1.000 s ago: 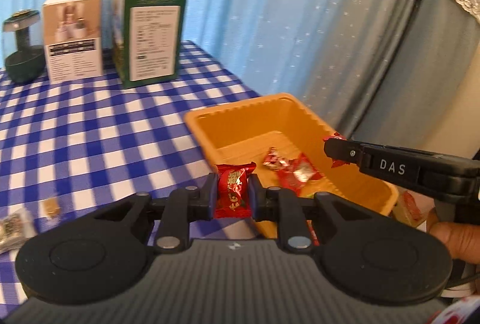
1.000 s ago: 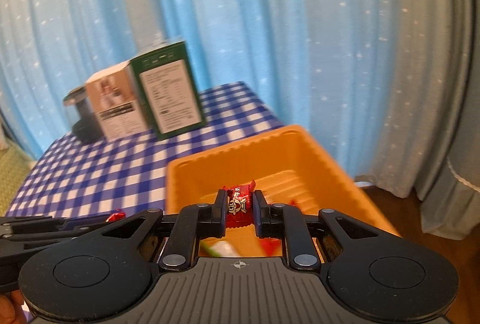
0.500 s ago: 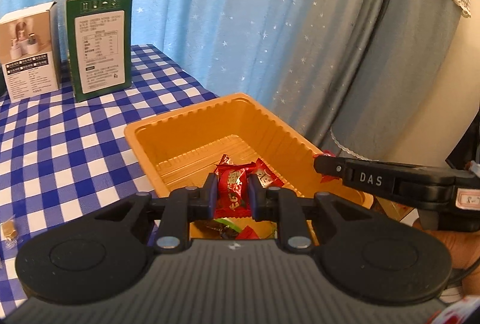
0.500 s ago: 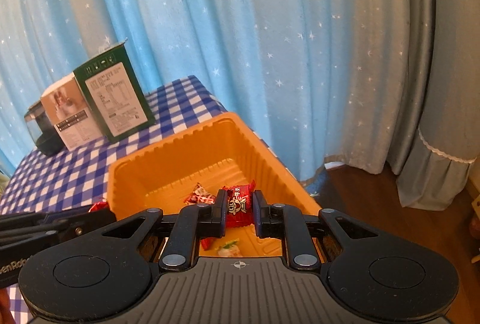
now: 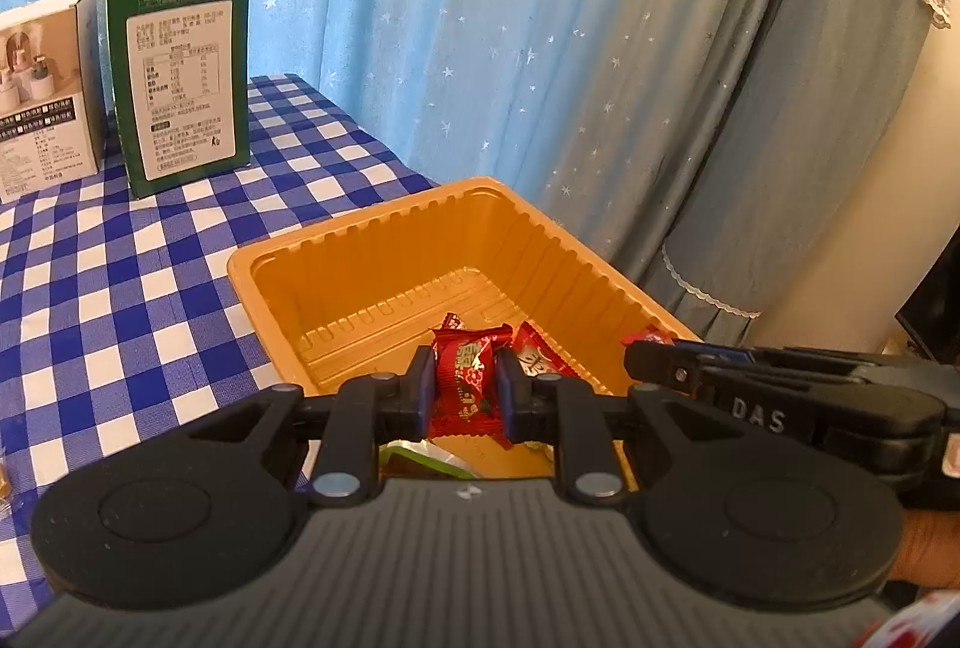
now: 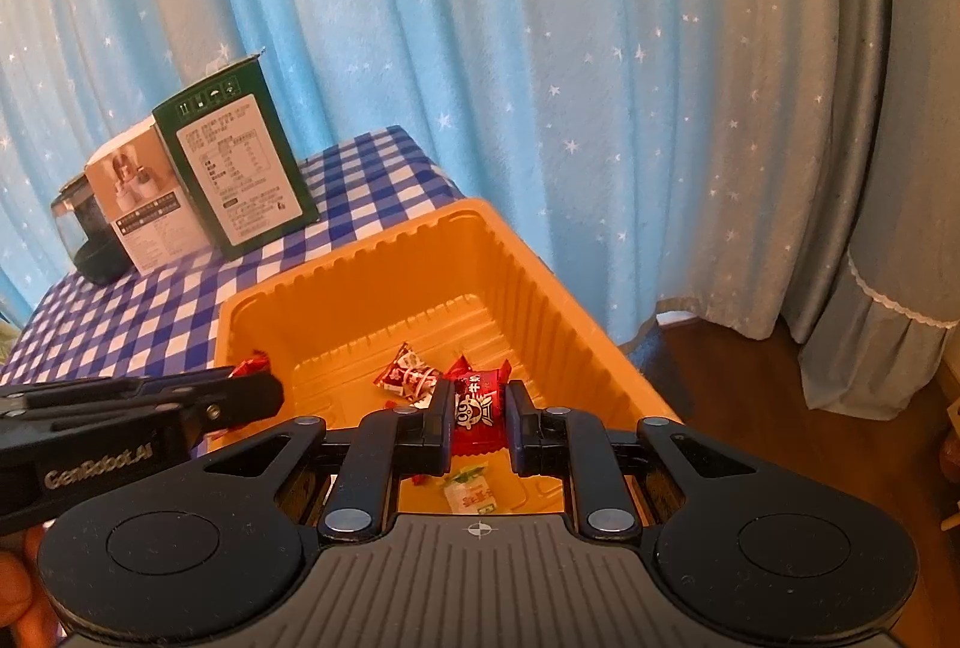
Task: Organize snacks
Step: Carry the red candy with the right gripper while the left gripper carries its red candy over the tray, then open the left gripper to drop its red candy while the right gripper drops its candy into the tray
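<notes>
An orange plastic tray [image 5: 384,252] stands on the blue checked tablecloth, and it also shows in the right wrist view [image 6: 360,288]. Several wrapped snacks lie in it, among them a red-and-white candy [image 6: 410,378] and a green packet [image 6: 471,495]. My left gripper [image 5: 462,390] is shut on a red candy [image 5: 465,387] and holds it over the tray's near side. My right gripper [image 6: 479,411] is shut on another red candy [image 6: 477,405], also over the tray. Each gripper shows from the side in the other's view.
A green box [image 5: 180,78] and a white box [image 5: 42,102] stand at the back of the table, with a dark appliance [image 6: 90,246] beside them. Blue starred curtains hang behind. A grey curtain [image 5: 810,138] and wooden floor [image 6: 750,408] lie right of the table edge.
Both grippers have moved over the tray with their candies still held. The views now look down into the tray from nearer and higher.
</notes>
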{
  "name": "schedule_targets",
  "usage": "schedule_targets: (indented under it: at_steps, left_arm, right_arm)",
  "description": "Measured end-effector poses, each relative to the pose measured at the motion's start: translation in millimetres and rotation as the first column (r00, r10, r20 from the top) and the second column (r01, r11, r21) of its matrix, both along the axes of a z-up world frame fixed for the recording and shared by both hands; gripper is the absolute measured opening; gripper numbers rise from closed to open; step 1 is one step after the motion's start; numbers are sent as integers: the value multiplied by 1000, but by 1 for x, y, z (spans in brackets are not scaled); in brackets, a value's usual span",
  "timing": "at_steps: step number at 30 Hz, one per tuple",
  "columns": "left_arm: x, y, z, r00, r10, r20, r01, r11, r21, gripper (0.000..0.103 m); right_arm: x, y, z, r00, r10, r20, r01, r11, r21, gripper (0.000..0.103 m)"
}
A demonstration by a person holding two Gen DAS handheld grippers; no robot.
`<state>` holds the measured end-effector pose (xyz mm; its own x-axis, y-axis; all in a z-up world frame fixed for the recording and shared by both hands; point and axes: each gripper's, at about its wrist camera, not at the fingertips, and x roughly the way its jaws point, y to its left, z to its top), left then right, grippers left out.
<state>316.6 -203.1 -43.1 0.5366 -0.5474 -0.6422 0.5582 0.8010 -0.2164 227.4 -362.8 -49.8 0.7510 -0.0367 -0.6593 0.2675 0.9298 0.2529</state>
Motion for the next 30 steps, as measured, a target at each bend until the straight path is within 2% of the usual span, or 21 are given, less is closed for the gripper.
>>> schedule_targets:
  at_steps: [12, 14, 15, 21, 25, 30]
  left_arm:
    - [24, -7, -13, 1000, 2, -22, -2, 1000, 9, 19]
    - [27, -7, -15, 1000, 10, -29, -9, 1000, 15, 33]
    - [28, -6, -16, 1000, 15, -28, -14, 1000, 18, 35]
    - [30, 6, -14, 999, 49, -15, -49, 998, 30, 38]
    - [28, 15, -5, 998, 67, 15, -68, 997, 44, 46]
    - [28, 27, 0, 996, 88, 15, -89, 995, 39, 47]
  right_arm:
    - [8, 2, -5, 1000, 11, -1, -11, 1000, 9, 18]
    - [10, 3, -5, 1000, 15, 1, -15, 1000, 11, 18]
    - [10, 3, -5, 1000, 16, 2, -16, 1000, 11, 18]
    - [12, 5, -5, 1000, 16, 2, -17, 1000, 24, 18]
    - [12, 8, -5, 1000, 23, 1, -23, 999, 25, 18]
    - [12, 10, -4, 1000, 27, 7, -27, 999, 31, 18]
